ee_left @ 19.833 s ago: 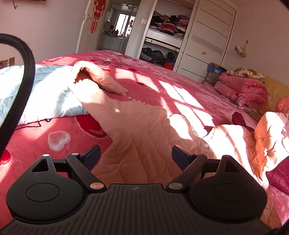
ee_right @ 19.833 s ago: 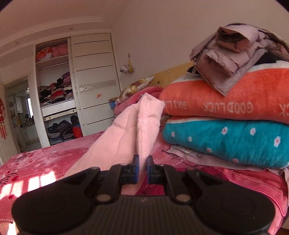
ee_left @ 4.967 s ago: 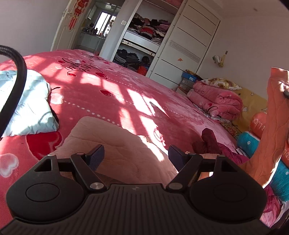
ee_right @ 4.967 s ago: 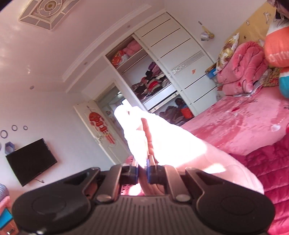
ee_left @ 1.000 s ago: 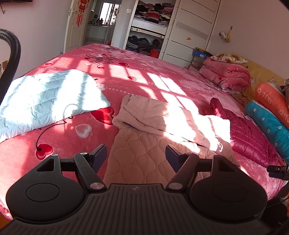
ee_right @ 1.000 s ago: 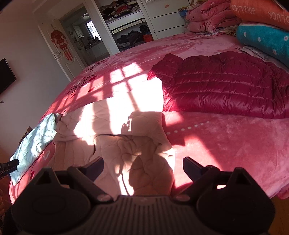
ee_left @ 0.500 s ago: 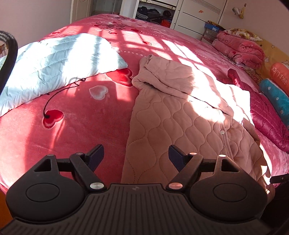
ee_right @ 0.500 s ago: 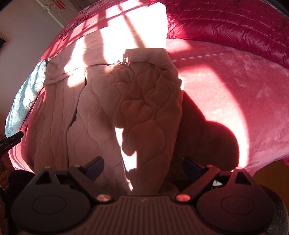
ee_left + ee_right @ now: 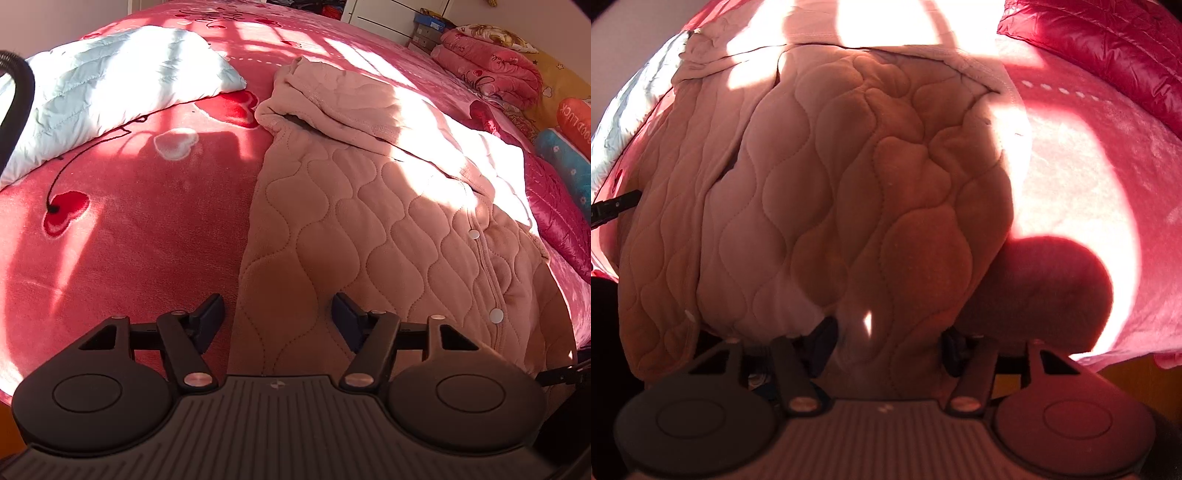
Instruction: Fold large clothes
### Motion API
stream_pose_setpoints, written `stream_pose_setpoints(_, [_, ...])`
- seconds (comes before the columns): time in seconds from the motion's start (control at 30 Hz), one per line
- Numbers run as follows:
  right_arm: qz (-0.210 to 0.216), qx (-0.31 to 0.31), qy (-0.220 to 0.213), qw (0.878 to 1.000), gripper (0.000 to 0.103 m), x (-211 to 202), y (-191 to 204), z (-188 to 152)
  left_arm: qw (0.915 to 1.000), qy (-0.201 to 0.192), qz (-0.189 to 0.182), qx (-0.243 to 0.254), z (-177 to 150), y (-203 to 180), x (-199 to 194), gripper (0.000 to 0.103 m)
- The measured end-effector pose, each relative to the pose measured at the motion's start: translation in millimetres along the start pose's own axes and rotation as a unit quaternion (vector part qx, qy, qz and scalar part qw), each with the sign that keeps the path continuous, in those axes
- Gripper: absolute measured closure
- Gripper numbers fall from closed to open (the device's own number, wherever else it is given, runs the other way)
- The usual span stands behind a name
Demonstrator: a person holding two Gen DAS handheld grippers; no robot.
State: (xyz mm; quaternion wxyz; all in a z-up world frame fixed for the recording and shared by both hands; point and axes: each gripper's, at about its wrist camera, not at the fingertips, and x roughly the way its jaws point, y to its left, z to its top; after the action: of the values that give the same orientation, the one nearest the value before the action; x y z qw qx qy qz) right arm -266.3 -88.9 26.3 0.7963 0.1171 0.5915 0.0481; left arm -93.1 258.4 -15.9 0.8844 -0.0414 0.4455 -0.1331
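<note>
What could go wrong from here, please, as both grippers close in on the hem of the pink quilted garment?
The right gripper, jaws just closing, sits in bunched layers of the pink quilted garment and may pinch only one. The left gripper, also closing, straddles the side edge and could catch the red blanket. The hem overhangs the bed edge, so it might slide off.

Open blanket [image 9: 140,229]: we see bare room from 9 to 11 o'clock of the pink jacket [image 9: 369,221].
White quilt [image 9: 110,81]: blocks 10 o'clock.
Red jacket [image 9: 554,221]: crowds 3 o'clock.
Stacked bedding [image 9: 487,66]: walls 1 o'clock.
</note>
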Motion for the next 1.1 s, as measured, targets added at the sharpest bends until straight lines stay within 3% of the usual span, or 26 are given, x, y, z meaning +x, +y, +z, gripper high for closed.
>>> stream_pose_setpoints(0.13, [0.005,-0.001,-0.005,1.0,0.063,-1,0,-1,0.9998,0.002,-0.014,0.01,-8,-7,-8,0.042])
stream_pose_setpoints(0.27, [0.034,0.019,-0.023,0.999,0.077,-11,-9,-2,0.9991,-0.001,-0.031,0.028,-12,-10,-17,0.059])
stream_pose_setpoints(0.43, [0.118,0.079,-0.053,0.988,0.082,-26,-30,-3,0.9964,-0.01,-0.084,0.006,-9,-6,-25,0.064])
stream_pose_setpoints(0.53, [0.177,0.113,-0.075,0.975,0.084,-33,-42,-6,0.9942,-0.017,-0.106,0.003,-6,-9,-26,0.064])
stream_pose_setpoints(0.63, [0.247,0.16,-0.103,0.95,0.084,-40,-60,-7,0.9906,-0.028,-0.134,-0.005,0,-13,-24,0.064])
stream_pose_setpoints(0.7, [0.283,0.191,-0.119,0.932,0.084,-43,-72,-7,0.9898,-0.031,-0.139,0.005,2,-20,-20,0.049])
stream_pose_setpoints(0.8, [0.314,0.216,-0.131,0.915,0.084,-45,-82,-9,0.9905,-0.027,-0.128,0.043,1,-33,-12,0.042])
stream_pose_setpoints(0.93, [0.301,0.196,-0.12,0.926,0.076,-45,-73,-4,0.9914,-0.021,-0.11,0.069,-2,-43,-7,0.043])
stream_pose_setpoints(1.03, [0.29,0.165,-0.105,0.937,0.055,-46,-63,-2,0.9923,-0.017,-0.103,0.068,-2,-45,-9,0.059])
stream_pose_setpoints(1.1, [0.277,0.143,-0.097,0.945,0.054,-43,-54,2,0.993,-0.015,-0.102,0.058,-1,-39,-11,0.076])
